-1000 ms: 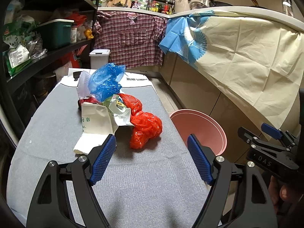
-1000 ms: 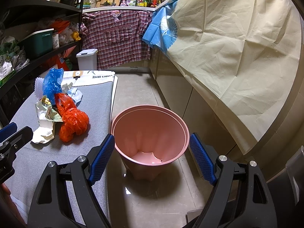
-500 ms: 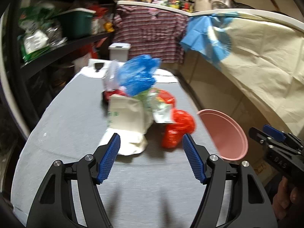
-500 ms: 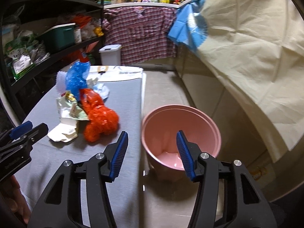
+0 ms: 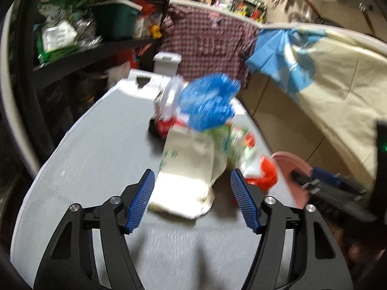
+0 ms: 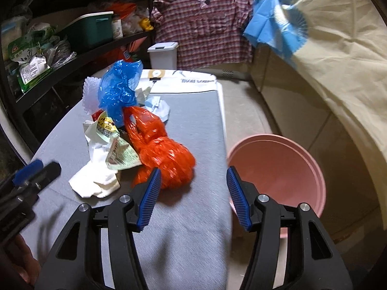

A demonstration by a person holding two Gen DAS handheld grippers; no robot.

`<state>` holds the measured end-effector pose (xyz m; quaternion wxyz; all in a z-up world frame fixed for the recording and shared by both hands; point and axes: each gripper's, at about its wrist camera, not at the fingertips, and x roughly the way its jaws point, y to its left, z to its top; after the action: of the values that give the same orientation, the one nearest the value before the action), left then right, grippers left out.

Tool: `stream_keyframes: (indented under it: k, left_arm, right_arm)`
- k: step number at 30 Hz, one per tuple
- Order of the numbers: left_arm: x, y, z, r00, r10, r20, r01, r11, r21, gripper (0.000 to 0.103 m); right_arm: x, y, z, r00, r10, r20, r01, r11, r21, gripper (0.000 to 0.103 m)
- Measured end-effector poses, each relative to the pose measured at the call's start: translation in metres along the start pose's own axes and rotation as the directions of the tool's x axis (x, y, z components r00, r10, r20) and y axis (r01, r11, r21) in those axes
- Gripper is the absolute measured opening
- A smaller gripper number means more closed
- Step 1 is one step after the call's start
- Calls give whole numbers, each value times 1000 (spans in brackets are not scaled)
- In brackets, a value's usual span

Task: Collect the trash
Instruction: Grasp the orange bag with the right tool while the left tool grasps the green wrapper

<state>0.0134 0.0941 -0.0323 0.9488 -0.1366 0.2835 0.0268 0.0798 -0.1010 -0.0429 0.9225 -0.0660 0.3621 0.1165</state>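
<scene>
The counter carries a trash heap mid-surface, toward its right edge; the pink bin stands beside that edge. The red bag and white paper bag look light and crushable: pinch a bunched fold. The left claw has been closing, the right claw reopening; both stand moderately wide, gripping nothing.

Plaid shirt hangs behind — green bin shelved.

Dim indoor light; left view motion-blurred, perhaps shaken; edges warped.
</scene>
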Motion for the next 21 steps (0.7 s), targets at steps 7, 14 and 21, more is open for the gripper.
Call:
stream_keyframes:
  k: [7, 14, 21]
  left_arm:
    - [19, -9, 21, 993, -115, 30, 115, 993, 6, 51]
    - [48, -19, 14, 989, -145, -36, 146, 989, 28, 34]
    - [51, -23, 3, 987, -140, -79, 145, 988, 59, 8]
  right_arm:
    - [28, 6, 4, 998, 50, -28, -51, 998, -29, 61]
    - [42, 12, 1, 995, 85, -45, -88, 994, -61, 61]
    - [41, 13, -3, 993, 108, -39, -111, 990, -88, 27]
